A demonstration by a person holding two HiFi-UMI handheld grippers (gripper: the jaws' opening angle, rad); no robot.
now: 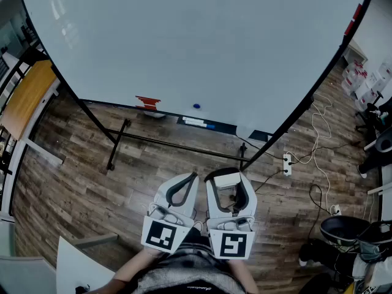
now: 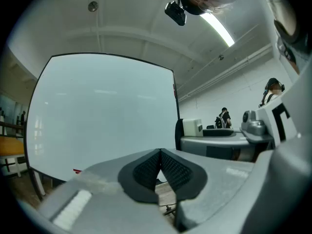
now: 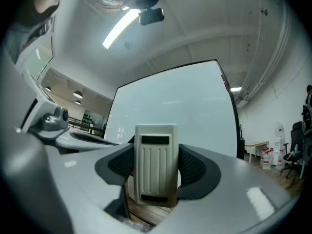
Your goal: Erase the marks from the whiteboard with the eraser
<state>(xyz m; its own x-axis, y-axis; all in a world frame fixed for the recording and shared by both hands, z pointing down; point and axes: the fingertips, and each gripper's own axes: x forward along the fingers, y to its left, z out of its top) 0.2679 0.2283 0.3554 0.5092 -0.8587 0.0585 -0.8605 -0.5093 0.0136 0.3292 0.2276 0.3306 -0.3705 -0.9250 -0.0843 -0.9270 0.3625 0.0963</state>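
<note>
The eraser is cream w/ ribs down its back. It stands up straight between the jaws of the R gripper. The jaws are open just as wide as the eraser and squeeze it from both sides w/ their black pads. The eraser is up in the air, not touching the board.

The L gripper is right beside the R one, on its left side. Its jaws are pressed together at the tips w/ nothing in them. Both grippers are held low, close to the person's body, and point at the board.

The board is big and white. It is in front of the grippers but well apart from them. Its face looks plain white. At its btm edge, left of the middle, there is a red patch; can't tell if it's a mark or a thing. A small blue dot is near the btm edge too, to the right of the red patch. Just under that edge lies a white and blue pen.

The board sits on a black stand on a wood floor. A white power strip lies on the floor by the stand's right leg, w/ a white cord going off to the right. An orange table is past the board's left edge. In the L gripper view, people are far off to the right of the board.
</note>
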